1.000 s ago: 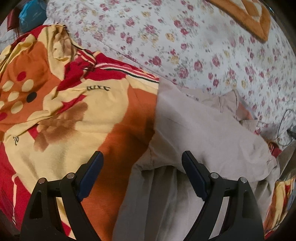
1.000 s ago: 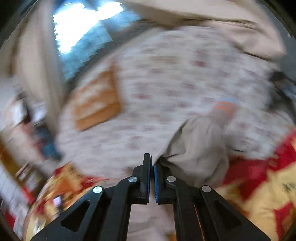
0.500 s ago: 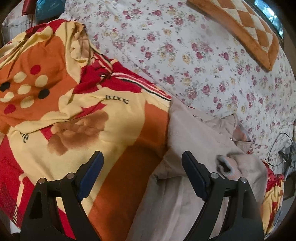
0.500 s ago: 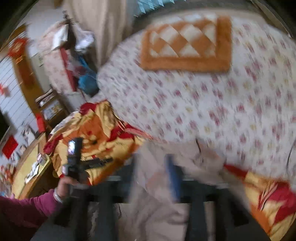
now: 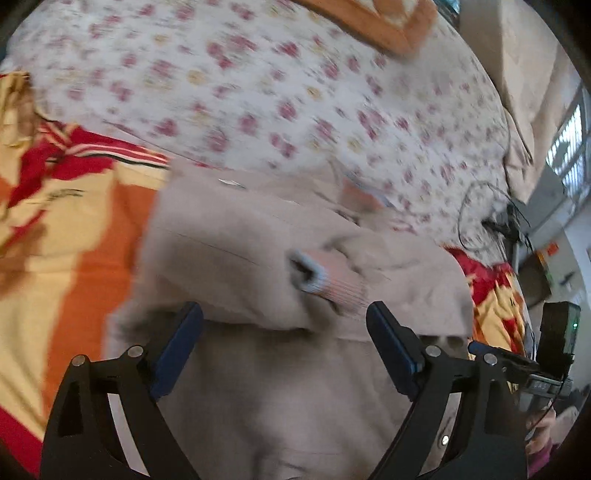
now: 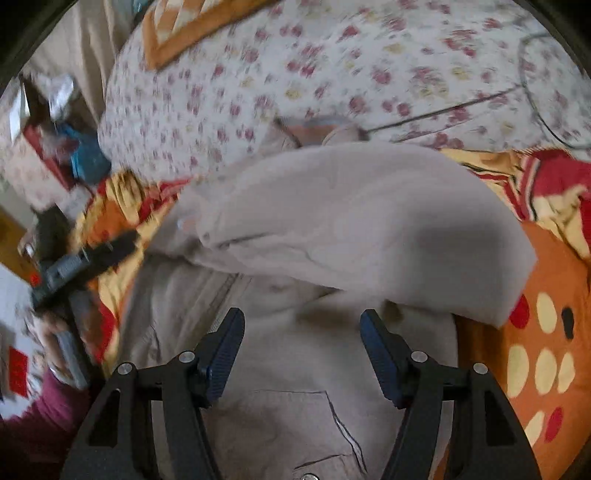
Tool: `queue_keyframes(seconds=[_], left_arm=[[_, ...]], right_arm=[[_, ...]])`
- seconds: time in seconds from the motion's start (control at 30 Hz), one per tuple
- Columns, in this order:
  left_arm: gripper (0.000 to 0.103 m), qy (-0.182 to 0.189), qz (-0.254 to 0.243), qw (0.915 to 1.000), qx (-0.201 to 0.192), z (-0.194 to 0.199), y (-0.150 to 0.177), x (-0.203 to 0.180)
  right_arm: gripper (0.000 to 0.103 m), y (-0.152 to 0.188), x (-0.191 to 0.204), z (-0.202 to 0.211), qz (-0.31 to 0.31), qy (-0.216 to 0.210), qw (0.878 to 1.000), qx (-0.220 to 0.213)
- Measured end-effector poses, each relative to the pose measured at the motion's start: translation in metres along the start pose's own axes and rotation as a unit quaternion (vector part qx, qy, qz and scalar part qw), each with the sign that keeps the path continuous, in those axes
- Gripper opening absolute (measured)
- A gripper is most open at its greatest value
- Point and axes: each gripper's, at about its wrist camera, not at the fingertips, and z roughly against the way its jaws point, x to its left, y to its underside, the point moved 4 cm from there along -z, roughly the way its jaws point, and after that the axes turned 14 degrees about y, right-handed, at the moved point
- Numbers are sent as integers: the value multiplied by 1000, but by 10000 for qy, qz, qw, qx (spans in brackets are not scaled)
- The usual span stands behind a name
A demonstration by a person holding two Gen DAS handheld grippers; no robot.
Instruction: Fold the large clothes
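A large beige garment [image 5: 240, 236] lies on a bed, over an orange, yellow and red blanket [image 5: 74, 240]. Its upper part is folded down over the body, and a pink sleeve cuff [image 5: 308, 275] with a pale blue edge lies on the fold. My left gripper [image 5: 282, 306] hovers over the fold's lower edge with its jaws opening a little wider and nothing gripped. In the right wrist view the folded flap [image 6: 351, 229] lies across the garment above a chest pocket [image 6: 295, 424]. My right gripper [image 6: 301, 315] is open just above the cloth, holding nothing.
White floral bedding [image 5: 258, 92] covers the bed beyond the garment, with an orange checked cushion [image 5: 388, 22] at the far side. A dark cable [image 5: 480, 206] lies at the right. A hand in a maroon sleeve [image 6: 33, 435] holds the other tool at the left.
The right gripper went from shut to open and dropped toward the garment. A flap with the sleeve cuff now lies folded across the garment. The left view swung right over the cloth.
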Motion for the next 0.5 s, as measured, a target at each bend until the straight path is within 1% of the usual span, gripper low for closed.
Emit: queue_keyframes(seconds=[0.1, 0.2, 0.3, 0.33, 0.37, 0.4, 0.43, 0.47, 0.5], left_arm=[[91, -36, 45, 9999, 124, -18, -3, -9], [92, -346, 181, 9988, 297, -44, -7, -12], [92, -659, 172, 9962, 539, -69, -6, -17], [81, -695, 207, 9962, 482, -69, -6, -18], [65, -601, 216, 9973, 361, -67, -8, -22], [30, -517, 161, 9980, 317, -65, -12, -29], [6, -626, 72, 9976, 282, -61, -18, -36], [6, -718, -6, 9974, 107, -52, -29, -46], [6, -620, -7, 9981, -27, -44, -38, -53]], right_arm=[[68, 6, -10, 10, -228, -167, 9995, -123], [68, 11, -15, 19, -236, -245, 9992, -226], [69, 17, -23, 24, -344, -304, 9985, -293], [69, 20, -28, 26, -422, -341, 9981, -296], [69, 23, -33, 27, -521, -374, 9975, -296], [69, 24, -35, 28, -570, -386, 9972, -298], [69, 27, -40, 31, -616, -391, 9968, -318], [69, 29, -43, 32, -619, -376, 9968, -350], [69, 31, -47, 36, -603, -323, 9968, -418]])
